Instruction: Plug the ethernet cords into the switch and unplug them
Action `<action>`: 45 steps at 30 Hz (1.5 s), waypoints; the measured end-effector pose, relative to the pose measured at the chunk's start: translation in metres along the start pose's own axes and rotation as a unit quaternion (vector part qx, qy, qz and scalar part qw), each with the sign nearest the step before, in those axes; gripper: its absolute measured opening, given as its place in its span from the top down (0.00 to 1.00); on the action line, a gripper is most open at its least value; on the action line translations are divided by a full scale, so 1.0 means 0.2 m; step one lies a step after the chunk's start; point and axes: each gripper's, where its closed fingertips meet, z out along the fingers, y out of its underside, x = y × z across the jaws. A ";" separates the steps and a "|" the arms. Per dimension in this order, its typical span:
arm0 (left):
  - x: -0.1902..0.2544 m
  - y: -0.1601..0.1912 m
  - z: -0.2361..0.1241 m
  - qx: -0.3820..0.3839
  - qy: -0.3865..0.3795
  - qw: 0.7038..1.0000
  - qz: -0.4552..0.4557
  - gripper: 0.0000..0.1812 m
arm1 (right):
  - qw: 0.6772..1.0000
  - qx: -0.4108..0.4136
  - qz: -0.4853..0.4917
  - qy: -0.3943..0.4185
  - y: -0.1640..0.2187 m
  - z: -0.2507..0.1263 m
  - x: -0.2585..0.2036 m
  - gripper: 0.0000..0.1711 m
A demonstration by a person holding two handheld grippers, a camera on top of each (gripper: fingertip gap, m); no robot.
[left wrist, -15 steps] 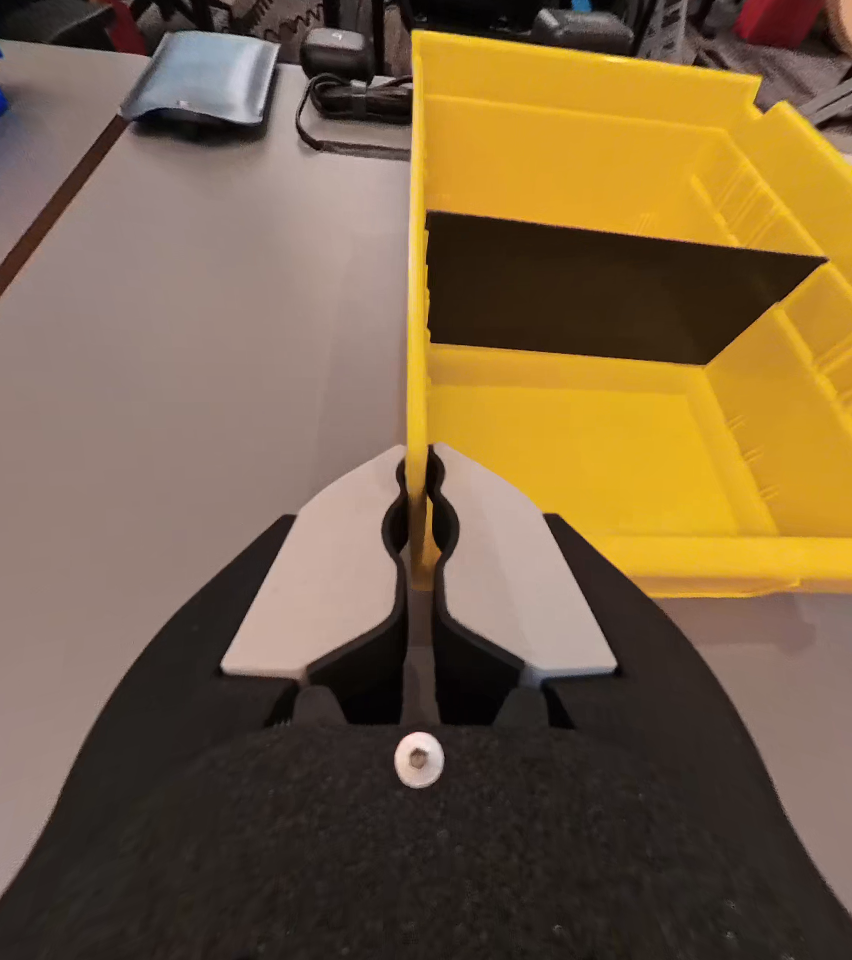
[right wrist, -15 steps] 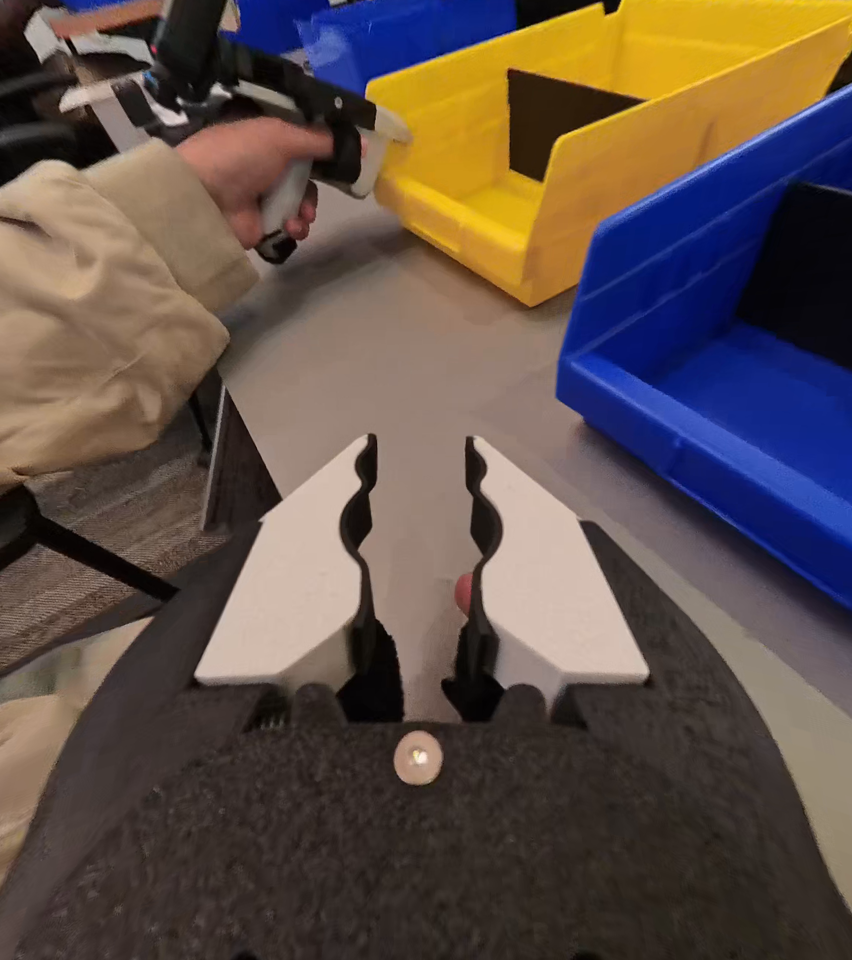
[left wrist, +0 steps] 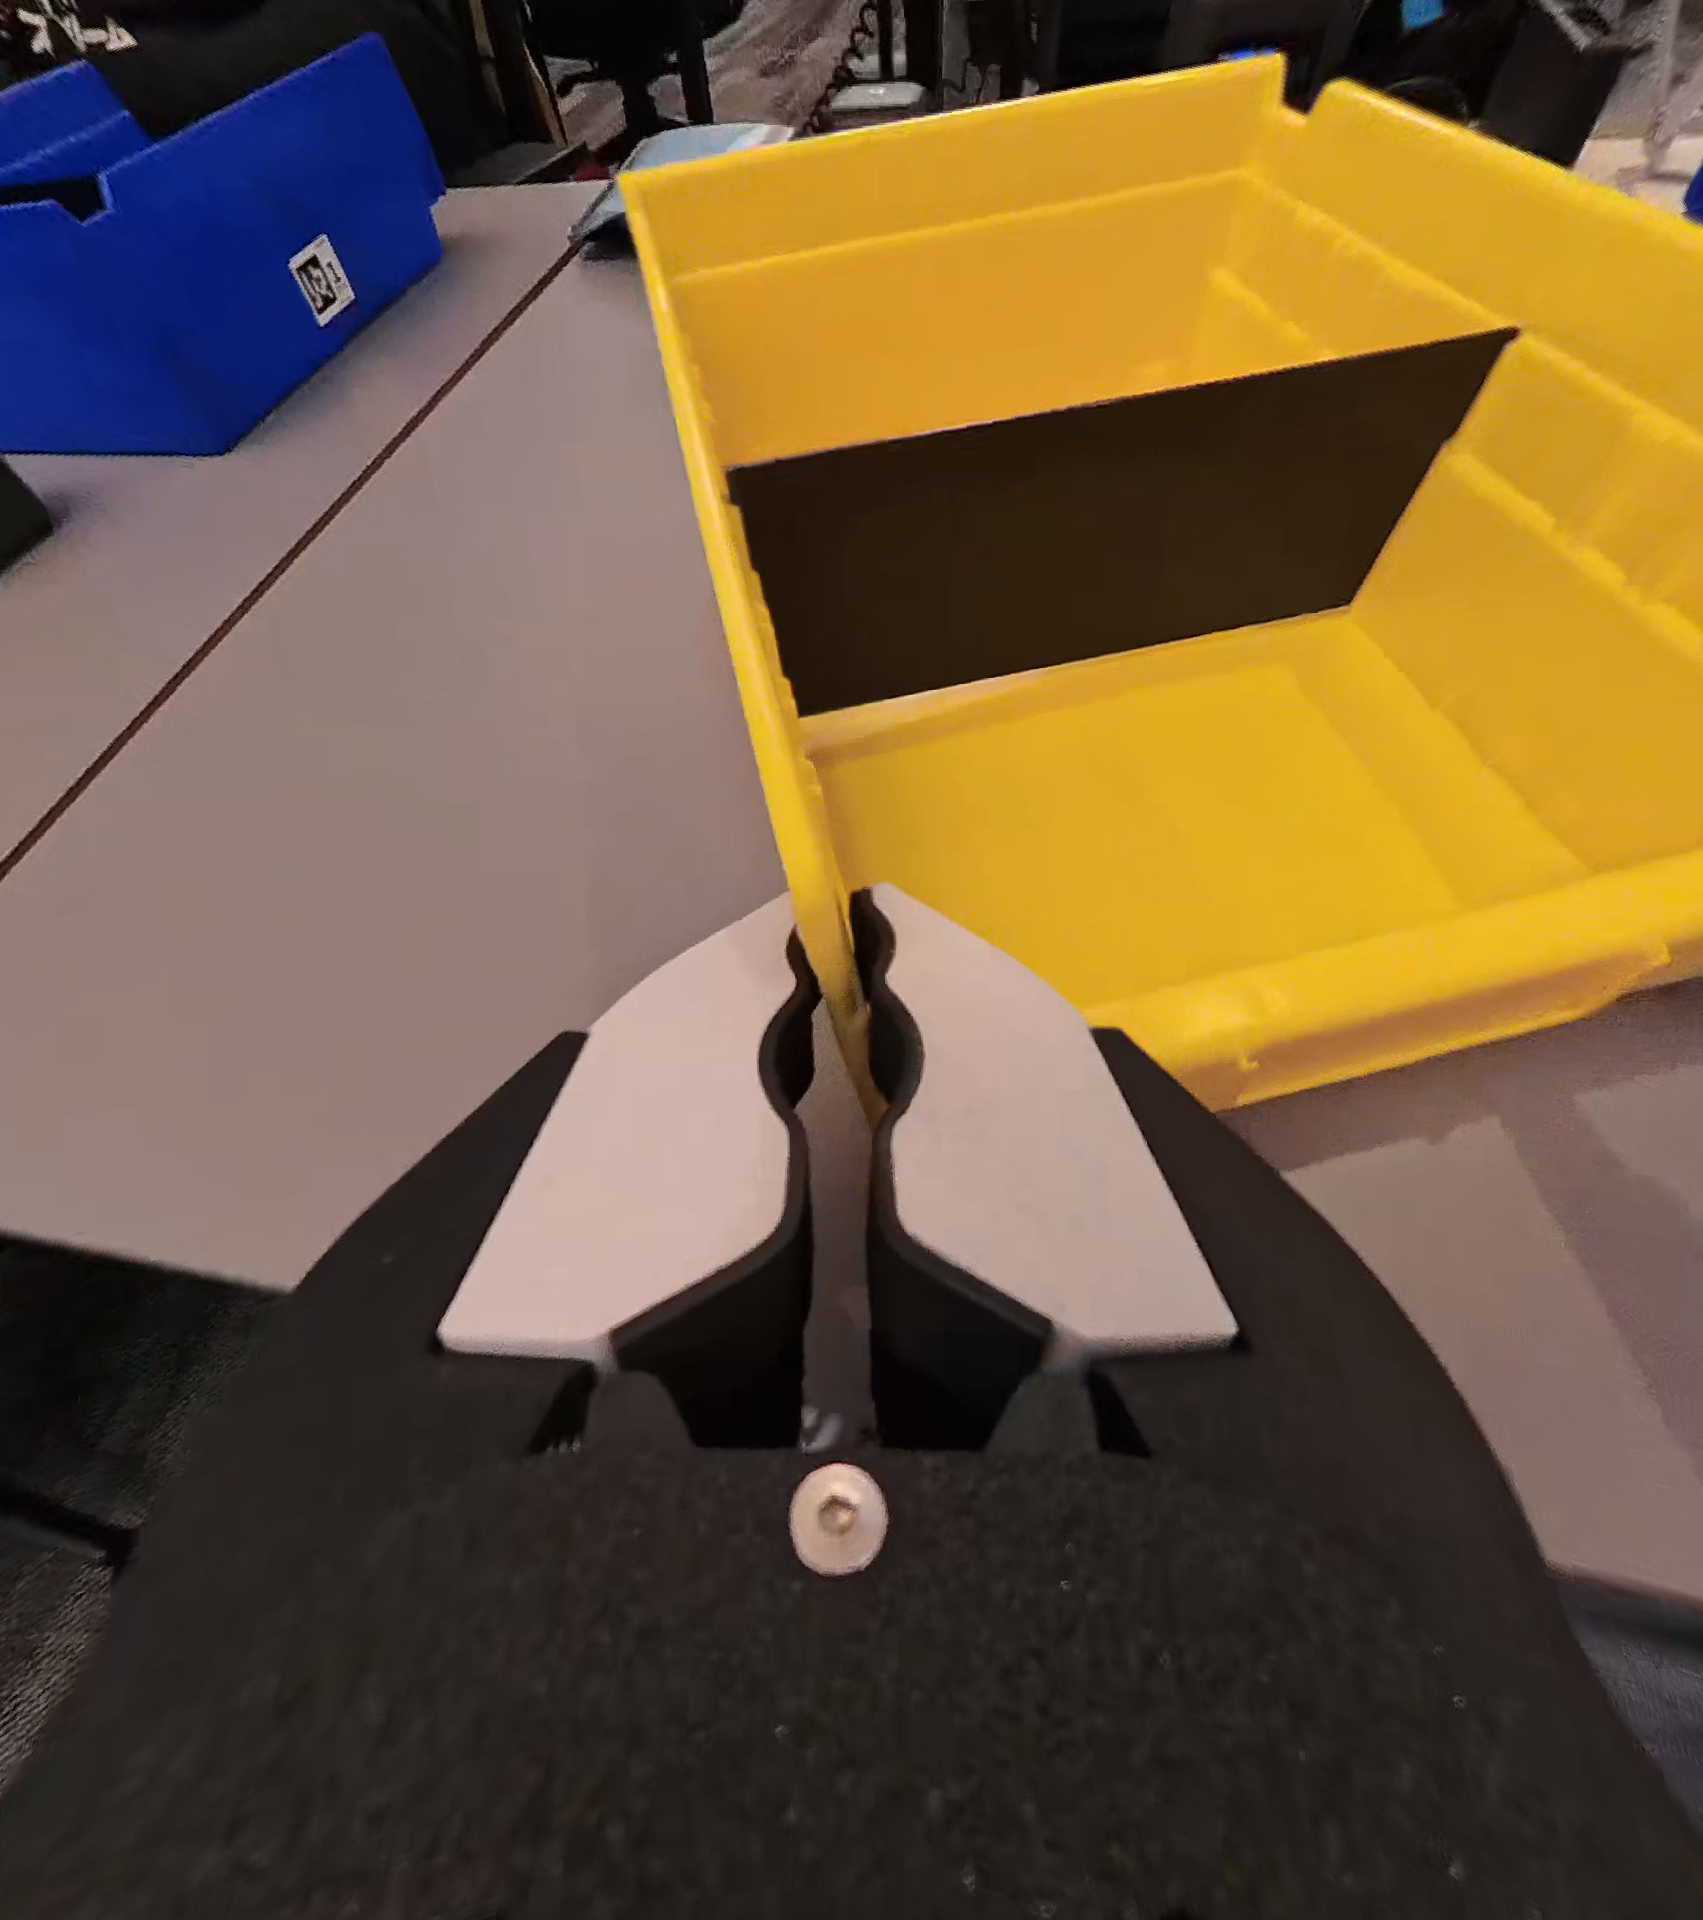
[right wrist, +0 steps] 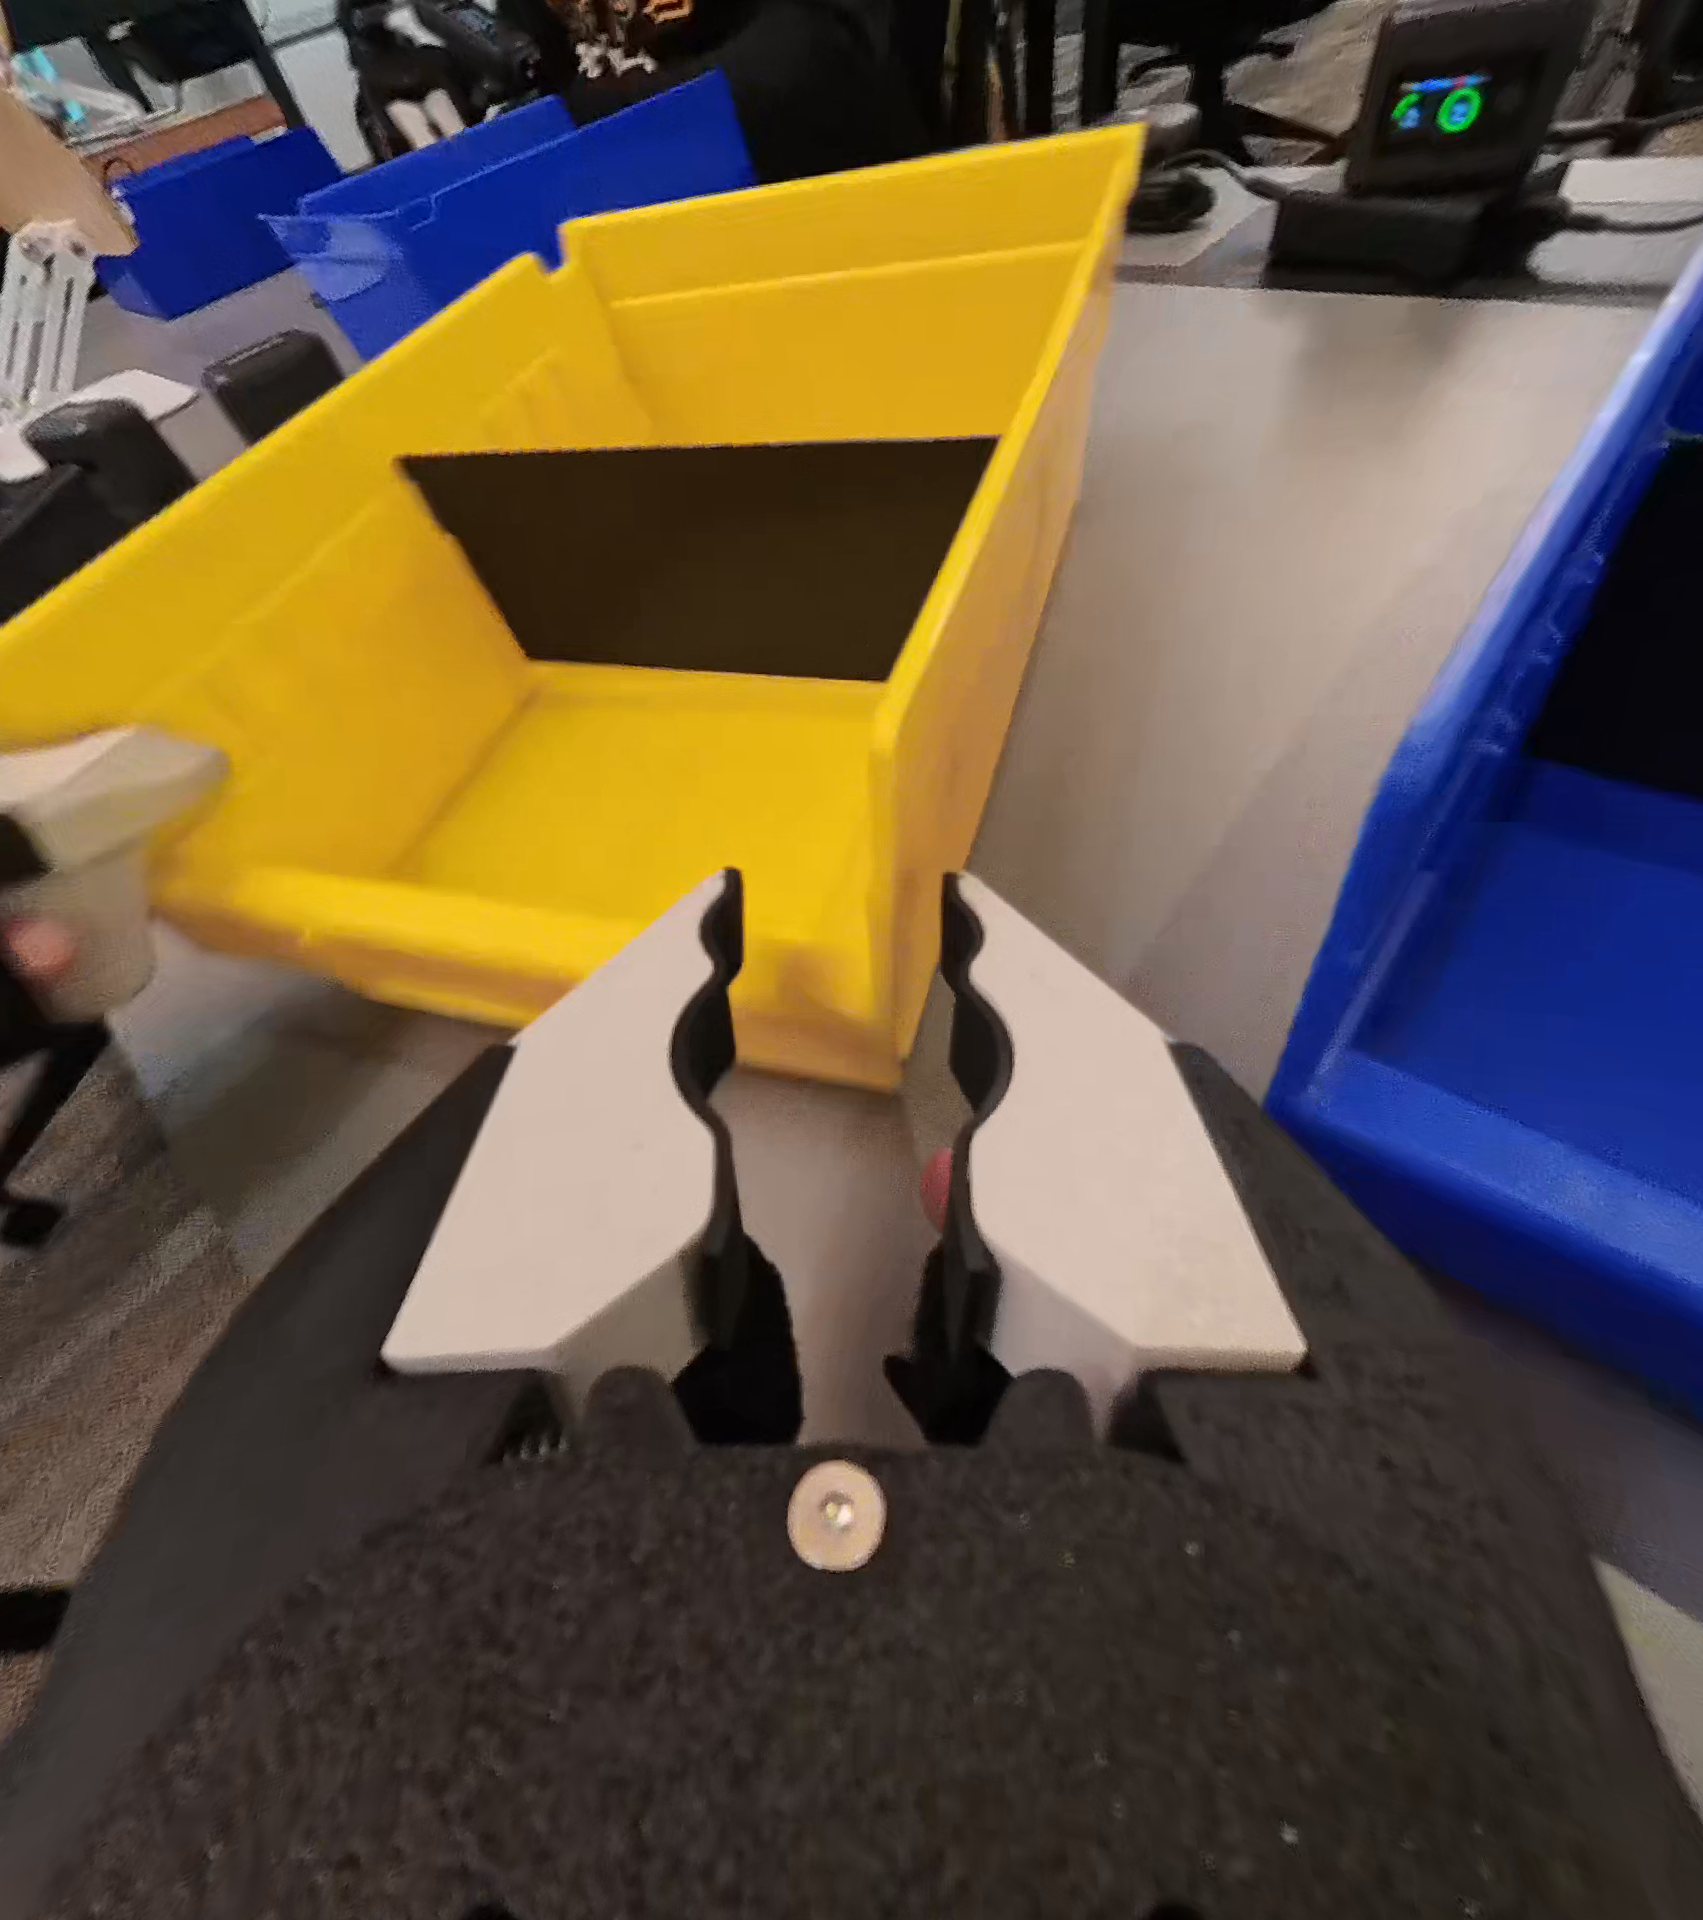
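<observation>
The left tool (left wrist: 833, 940), grey-fingered on a black felt-covered body, is clenched on the near left wall of the open-topped yellow plastic bin (left wrist: 1242, 1018), the thin wall pinched between its wavy inner pads; the bin sits on the grey tabletop (left wrist: 390, 831), split across its middle by an upright black divider panel (left wrist: 1086, 520), and both of its compartments look bare; farther left stands a blue plastic bin (left wrist: 151, 312) bearing a small white sticker, well apart from the yellow one; the right tool (right wrist: 839, 914) is released, its fingers spread with a clear gap, hanging just before the yellow bin's near right corner and straddling that corner in the view without visibly touching it; to its right a second blue plastic bin (right wrist: 1574, 1039) with a dark divider stands near the yellow one; the left tool (right wrist: 99, 800) shows blurred at the far left edge of the right view; no ethernet cords or switch are visible in either view.
</observation>
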 end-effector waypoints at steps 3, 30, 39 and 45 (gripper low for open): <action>0.03 0.04 -0.09 0.001 0.003 1.000 0.012 0.97 | 0.998 0.015 0.018 0.054 -0.03 0.03 0.08 0.95; 2.44 -0.77 -0.24 0.204 0.202 0.945 0.158 0.96 | 0.921 0.150 -0.010 0.359 -0.31 -1.69 1.98 0.99; 3.04 -0.34 -0.06 0.106 0.258 0.951 0.137 0.96 | 0.921 0.006 0.009 0.390 0.11 -1.88 2.52 0.99; 3.19 -0.25 -0.11 0.052 0.334 0.925 0.175 0.91 | 0.903 -0.007 0.033 0.428 0.20 -1.93 2.69 0.93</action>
